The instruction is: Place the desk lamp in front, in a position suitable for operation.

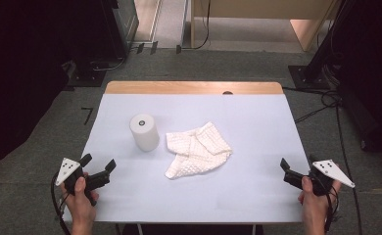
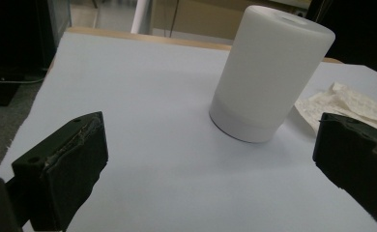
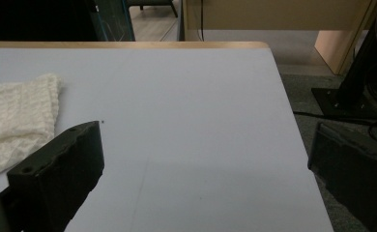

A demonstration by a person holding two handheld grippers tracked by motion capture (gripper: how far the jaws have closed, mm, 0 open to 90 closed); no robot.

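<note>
One white cylinder, one crumpled cloth; two grippers, left gripper and right gripper, jaws apart

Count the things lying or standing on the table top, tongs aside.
2. A white cylinder stands upright left of centre. A crumpled white cloth lies just to its right, near the middle, apart from it. Something could be hidden under the cloth.

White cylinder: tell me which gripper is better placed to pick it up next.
Left. The left gripper sits open near the white cylinder, which stands just beyond its jaws in its own view. The right gripper is across the table, past the cloth.
</note>
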